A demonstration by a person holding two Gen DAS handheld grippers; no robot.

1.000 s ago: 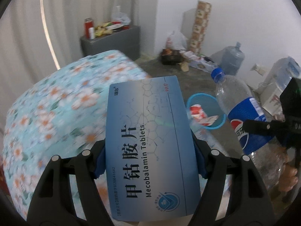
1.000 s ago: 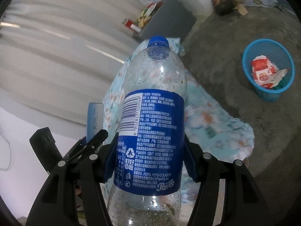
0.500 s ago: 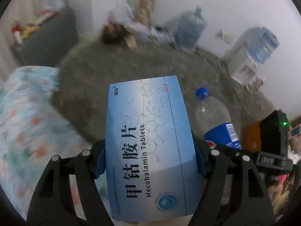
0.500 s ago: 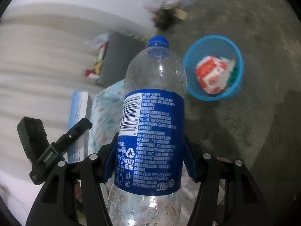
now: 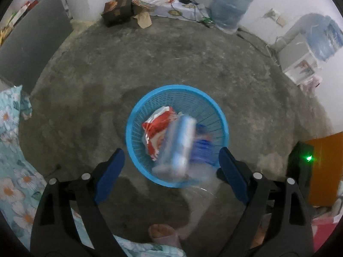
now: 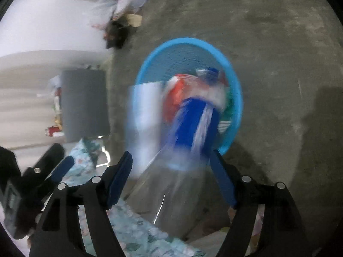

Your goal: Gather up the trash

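A blue plastic basket [image 5: 137, 115] stands on the concrete floor, with a red and white wrapper [image 5: 158, 126] inside. My left gripper [image 5: 169, 160] is open above it, and the blue tablet box [image 5: 180, 143] is falling, blurred, into the basket. My right gripper [image 6: 171, 165] is open too. The Pepsi bottle [image 6: 193, 126] is blurred, dropping neck first towards the basket [image 6: 235, 81]. The box [image 6: 145, 115] shows beside it in the right wrist view.
A floral cloth [image 5: 12, 171] lies at the left. A grey cabinet [image 5: 30, 40] stands at the far left. A large water jug [image 5: 231, 4], boxes and papers [image 5: 128, 10] line the far wall. A water dispenser [image 5: 306, 49] stands at the right.
Both grippers swung over the basket and opened. The tablet box left my left gripper and the Pepsi bottle left my right gripper; both are falling.
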